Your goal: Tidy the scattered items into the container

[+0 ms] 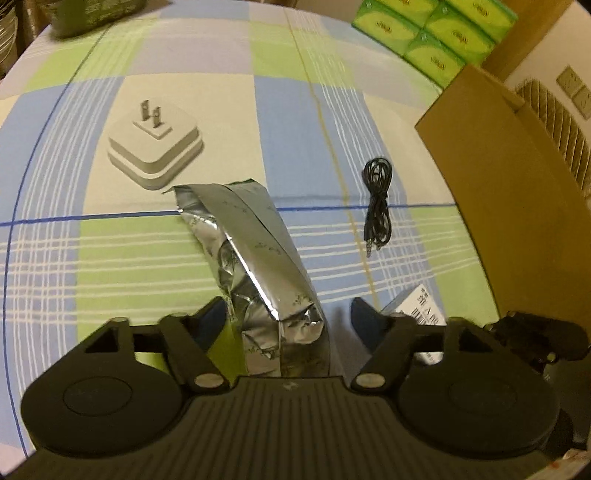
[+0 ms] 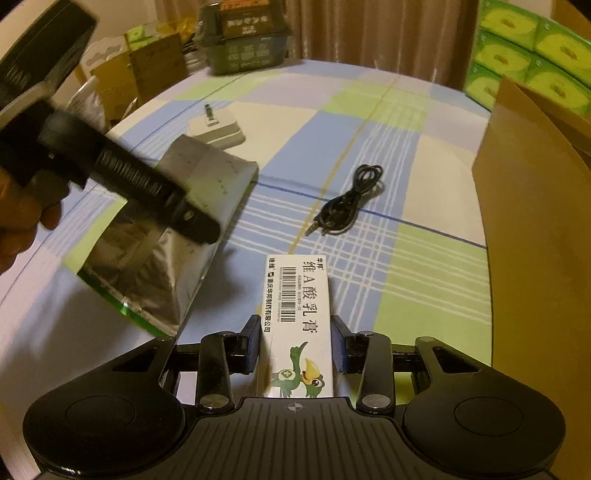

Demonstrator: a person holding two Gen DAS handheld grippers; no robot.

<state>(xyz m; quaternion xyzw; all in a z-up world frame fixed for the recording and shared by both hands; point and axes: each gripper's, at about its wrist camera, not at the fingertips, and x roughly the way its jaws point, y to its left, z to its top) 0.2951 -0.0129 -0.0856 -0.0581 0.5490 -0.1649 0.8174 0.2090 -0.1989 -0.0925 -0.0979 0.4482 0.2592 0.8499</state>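
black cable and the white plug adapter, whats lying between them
Only bare checked cloth lies directly between the cable and the adapter; the foil pouch tip sits just below that line, in the left wrist view.

Checked bedsheet – charger, cable, box.

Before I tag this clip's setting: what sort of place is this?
Probably a lived-in home room: a checked tablecloth, curtains, stacked tissue packs.

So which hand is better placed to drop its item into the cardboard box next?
The right, probably. Its tongs straddle the ointment carton, and the cardboard box stands right beside it. The left tongs straddle the foil bag farther from the box, and their pads look clear of it.
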